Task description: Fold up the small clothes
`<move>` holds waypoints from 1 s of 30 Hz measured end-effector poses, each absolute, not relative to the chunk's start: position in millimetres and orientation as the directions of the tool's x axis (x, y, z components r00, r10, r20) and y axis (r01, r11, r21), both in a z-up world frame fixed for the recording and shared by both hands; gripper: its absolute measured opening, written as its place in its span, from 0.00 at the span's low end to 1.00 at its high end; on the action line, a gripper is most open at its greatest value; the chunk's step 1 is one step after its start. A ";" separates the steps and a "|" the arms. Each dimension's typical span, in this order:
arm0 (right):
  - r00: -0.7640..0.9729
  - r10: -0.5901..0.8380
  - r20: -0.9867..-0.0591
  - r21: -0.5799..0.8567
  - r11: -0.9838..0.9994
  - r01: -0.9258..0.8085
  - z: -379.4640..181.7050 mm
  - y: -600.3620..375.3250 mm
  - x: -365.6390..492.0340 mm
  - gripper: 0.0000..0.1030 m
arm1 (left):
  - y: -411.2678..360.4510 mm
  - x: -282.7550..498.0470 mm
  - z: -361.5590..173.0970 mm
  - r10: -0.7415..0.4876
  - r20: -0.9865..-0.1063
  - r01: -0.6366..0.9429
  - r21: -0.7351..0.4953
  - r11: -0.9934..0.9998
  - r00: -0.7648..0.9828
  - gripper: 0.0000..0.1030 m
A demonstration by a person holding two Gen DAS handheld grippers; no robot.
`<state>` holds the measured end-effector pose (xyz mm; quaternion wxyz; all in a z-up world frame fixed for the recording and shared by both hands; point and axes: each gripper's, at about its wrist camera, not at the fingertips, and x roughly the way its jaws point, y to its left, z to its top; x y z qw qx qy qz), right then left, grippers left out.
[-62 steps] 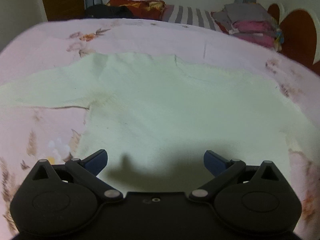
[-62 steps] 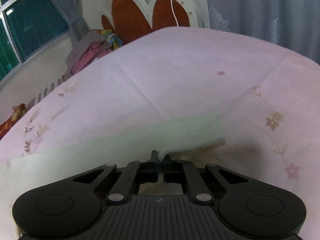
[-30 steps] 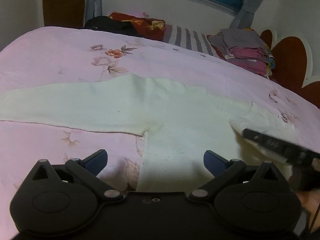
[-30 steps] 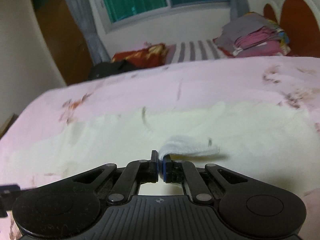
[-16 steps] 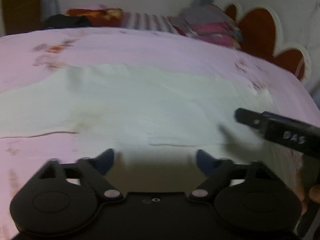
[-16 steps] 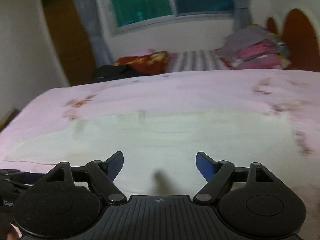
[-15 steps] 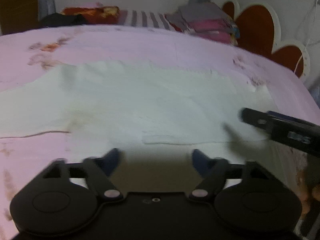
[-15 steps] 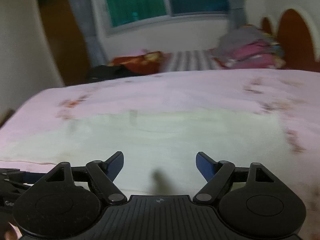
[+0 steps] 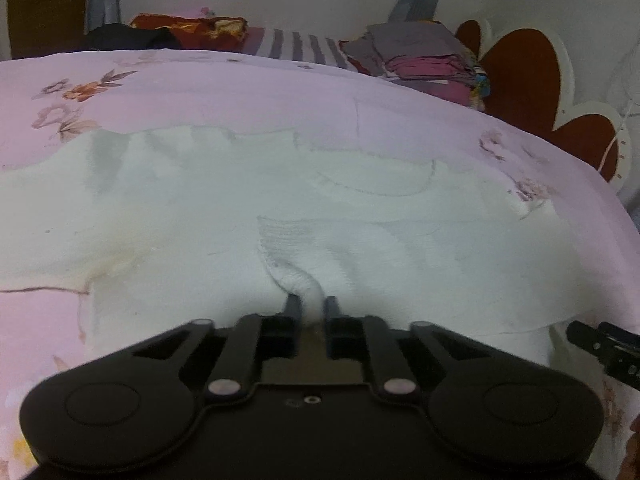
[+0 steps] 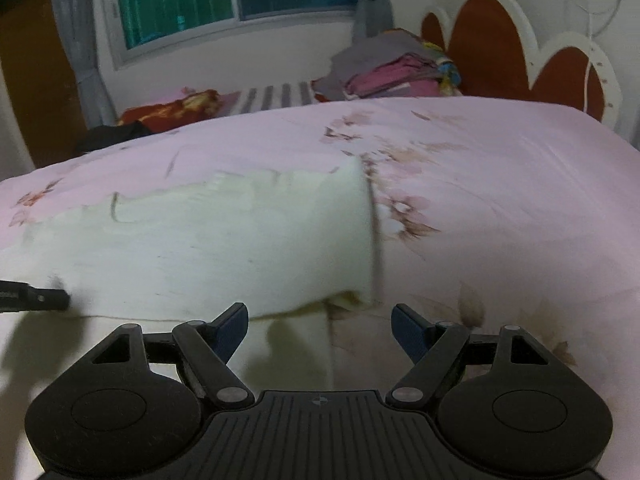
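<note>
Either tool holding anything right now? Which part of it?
The left tool is shut on the cream garment, pinching a bunched-up fold of its near edge. The right tool is open, nothing between its fingers.

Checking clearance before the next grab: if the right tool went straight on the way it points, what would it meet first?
Probably the near right corner of the pale garment, just ahead of the open right tool; the pink bedsheet lies beside it. Depth is unclear.
</note>
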<state>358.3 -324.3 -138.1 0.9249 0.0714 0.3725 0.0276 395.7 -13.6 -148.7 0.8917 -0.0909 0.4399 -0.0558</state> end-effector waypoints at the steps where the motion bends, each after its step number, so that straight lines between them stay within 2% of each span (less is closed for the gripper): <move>1: 0.720 0.099 -0.687 0.153 0.988 0.010 -139.0 -326.7 358.0 0.76 | -14.1 396.7 -146.6 -0.189 -0.772 0.025 -0.220 0.975 0.607 0.07; 4: 0.712 0.088 -0.696 0.153 0.988 0.027 -141.5 -329.4 359.0 0.76 | -8.3 397.5 -127.1 -0.234 -0.732 0.027 -0.284 0.959 0.640 0.07; 7: 0.693 0.083 -0.717 0.147 0.988 0.034 -147.5 -331.3 365.4 0.54 | 3.2 404.1 -91.2 -0.278 -0.664 0.039 -0.351 0.935 0.694 0.07; 13: 0.681 0.078 -0.728 0.135 0.990 0.031 -158.4 -327.0 378.5 0.54 | 19.1 414.6 -52.0 -0.252 -0.589 0.038 -0.351 0.936 0.768 0.07; 14: 0.685 0.079 -0.724 0.131 0.991 0.023 -158.5 -324.6 380.8 0.50 | 23.8 414.5 -50.9 -0.243 -0.586 0.027 -0.353 0.935 0.773 0.07; 15: 0.690 0.082 -0.719 0.129 0.991 0.017 -158.5 -322.9 383.4 0.45 | 27.3 414.0 -52.2 -0.233 -0.587 0.017 -0.350 0.937 0.775 0.07; 16: 0.692 0.087 -0.717 0.134 0.991 0.015 -159.3 -322.6 386.3 0.34 | 31.6 413.0 -56.4 -0.217 -0.595 0.001 -0.341 0.940 0.774 0.07; 18: 0.692 0.101 -0.715 0.158 0.987 0.019 -160.1 -322.4 392.2 0.29 | 37.0 413.3 -68.3 -0.196 -0.622 -0.027 -0.330 0.944 0.759 0.07; 19: 0.692 0.110 -0.713 0.167 0.986 0.015 -160.2 -322.3 394.2 0.22 | 39.7 411.8 -76.5 -0.184 -0.638 -0.043 -0.323 0.946 0.747 0.07; 21: 0.697 0.123 -0.707 0.186 0.982 0.015 -158.2 -323.9 396.0 0.18 | 43.5 410.1 -94.9 -0.160 -0.674 -0.074 -0.305 0.950 0.722 0.07; 23: 0.711 0.123 -0.693 0.195 0.981 0.021 -155.7 -326.4 393.9 0.04 | 48.3 408.5 -116.8 -0.140 -0.709 -0.109 -0.294 0.950 0.691 0.07; 30: 0.680 0.085 -0.728 0.188 0.979 0.078 -159.9 -338.0 393.3 0.01 | 57.1 404.2 -149.8 -0.090 -0.765 -0.158 -0.244 0.957 0.638 0.08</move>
